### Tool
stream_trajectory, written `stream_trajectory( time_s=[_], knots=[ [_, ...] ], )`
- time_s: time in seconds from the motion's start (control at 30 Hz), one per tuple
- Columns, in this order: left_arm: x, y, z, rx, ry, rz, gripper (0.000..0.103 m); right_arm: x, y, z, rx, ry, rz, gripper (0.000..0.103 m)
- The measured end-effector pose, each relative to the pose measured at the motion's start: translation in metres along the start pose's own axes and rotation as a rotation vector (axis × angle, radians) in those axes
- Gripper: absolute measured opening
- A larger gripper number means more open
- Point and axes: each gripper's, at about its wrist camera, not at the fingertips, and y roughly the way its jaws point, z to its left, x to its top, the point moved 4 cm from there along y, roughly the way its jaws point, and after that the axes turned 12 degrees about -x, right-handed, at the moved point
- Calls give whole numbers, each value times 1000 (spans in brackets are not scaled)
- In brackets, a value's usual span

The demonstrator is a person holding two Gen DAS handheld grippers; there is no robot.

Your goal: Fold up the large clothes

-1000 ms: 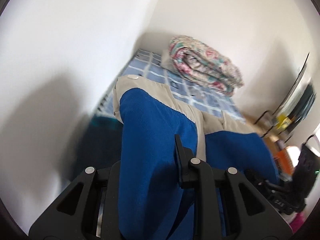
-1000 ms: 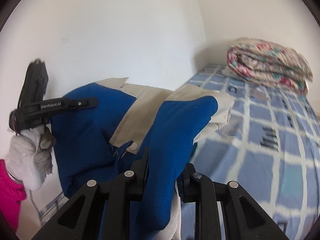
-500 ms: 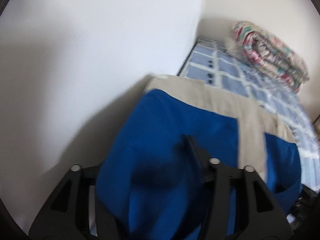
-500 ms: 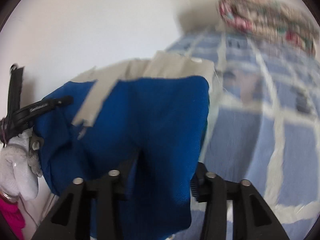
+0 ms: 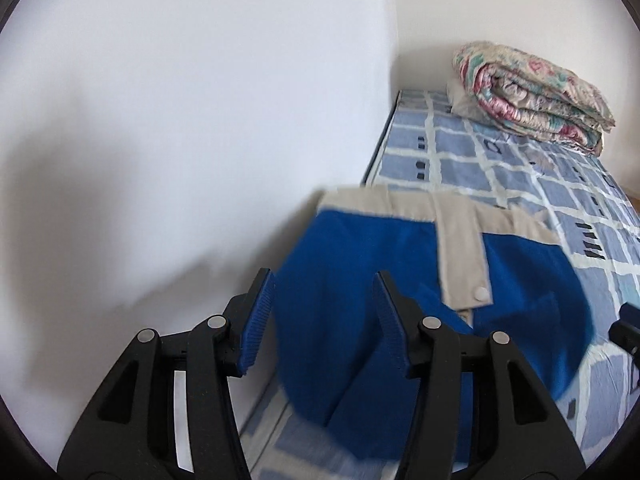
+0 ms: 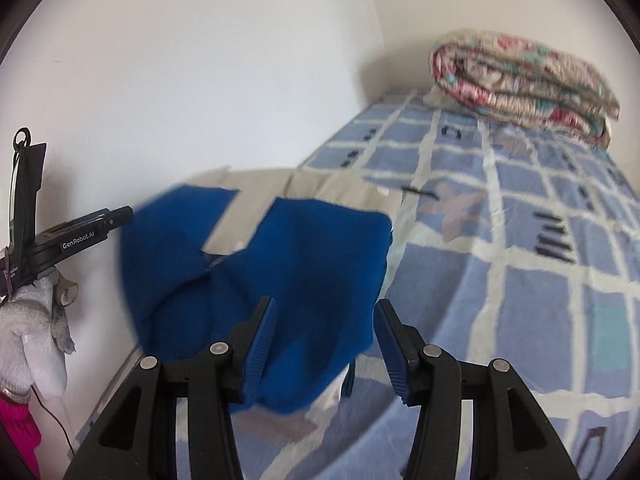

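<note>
claws: left claw (image 5: 320, 320) and right claw (image 6: 322, 340) both hang wide open, holding nothing
garment: blue garment (image 5: 400, 300) lies bunched on bed (image 6: 520, 280)
tip: probably best to flatten it before the next fold

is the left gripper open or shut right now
Open: the left gripper has its two fingers spread wide, with the blue garment lying on the bed beyond them, not pinched.
</note>
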Motion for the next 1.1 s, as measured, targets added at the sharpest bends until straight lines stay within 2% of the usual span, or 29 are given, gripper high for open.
stream_trajectory(
  time_s=[0.1,0.37,0.53,0.7,0.9,1.1],
  knots=[
    [3,-52,1,-7,-6,-41,53,0,-44,3,11,-19,-33,53],
    [2,-180,-16,-127,-60,-121,55,-8,-161,3,8,-49,-121,53],
    [-14,-261,-37,-190,-65,-174,58,-22,-230,-5,-20,-45,-159,53],
    [-35,-344,-60,-254,-32,-224,58,-42,-308,-10,-70,-55,-210,53],
    [-61,-438,-83,-316,25,-280,60,-73,-403,-18,-67,-32,-273,54],
    [-82,-533,-100,-334,100,-361,68,-109,-495,-29,-112,-41,-357,54]
  ],
)
